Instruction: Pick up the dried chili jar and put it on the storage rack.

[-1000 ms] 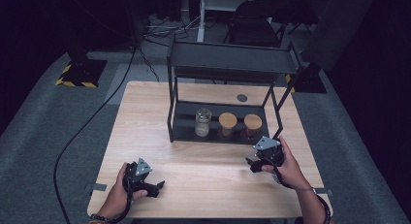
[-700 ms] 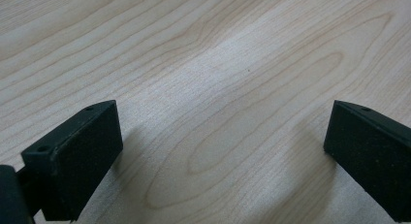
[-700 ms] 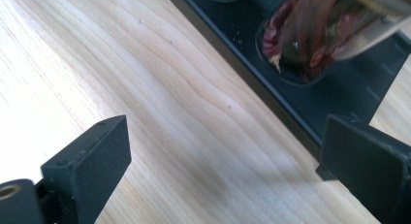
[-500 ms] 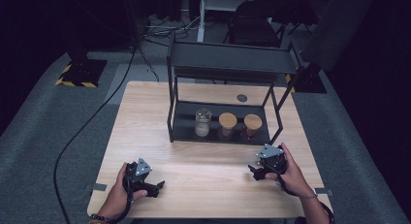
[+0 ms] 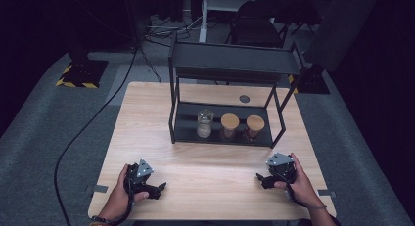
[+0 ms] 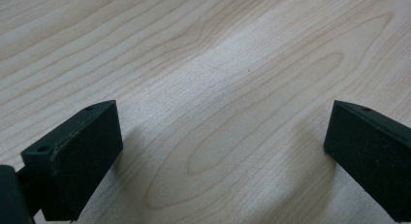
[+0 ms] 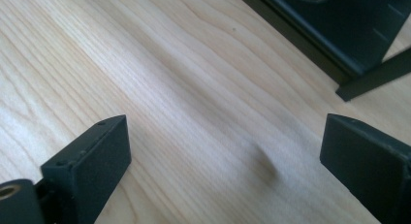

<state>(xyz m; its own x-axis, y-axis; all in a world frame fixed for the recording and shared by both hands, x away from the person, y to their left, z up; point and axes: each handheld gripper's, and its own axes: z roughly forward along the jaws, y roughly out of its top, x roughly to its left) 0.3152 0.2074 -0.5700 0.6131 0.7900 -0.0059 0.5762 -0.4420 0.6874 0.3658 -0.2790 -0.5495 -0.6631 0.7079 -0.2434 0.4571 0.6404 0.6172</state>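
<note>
A black two-level metal rack (image 5: 230, 64) stands on the wooden table (image 5: 147, 118). On its lower shelf sit a clear glass jar (image 5: 205, 123) and two jars with cork lids (image 5: 230, 125) (image 5: 255, 126). My left gripper (image 5: 159, 189) rests on the table near the front left, open, with bare wood between its jaws (image 6: 223, 151). My right gripper (image 5: 262, 179) lies low at the front right, open and holding nothing (image 7: 225, 151). The rack's base corner (image 7: 349, 49) appears at the top right of the right gripper view.
A small dark round disc (image 5: 244, 99) lies on the table behind the rack. A black cable (image 5: 98, 118) trails over the grey floor on the left. A chair (image 5: 264, 15) stands beyond the table. Bare wood stretches between the two grippers.
My right gripper has moved away from the rack toward the table's front edge and sunk lower. The left gripper has stayed where it was.
</note>
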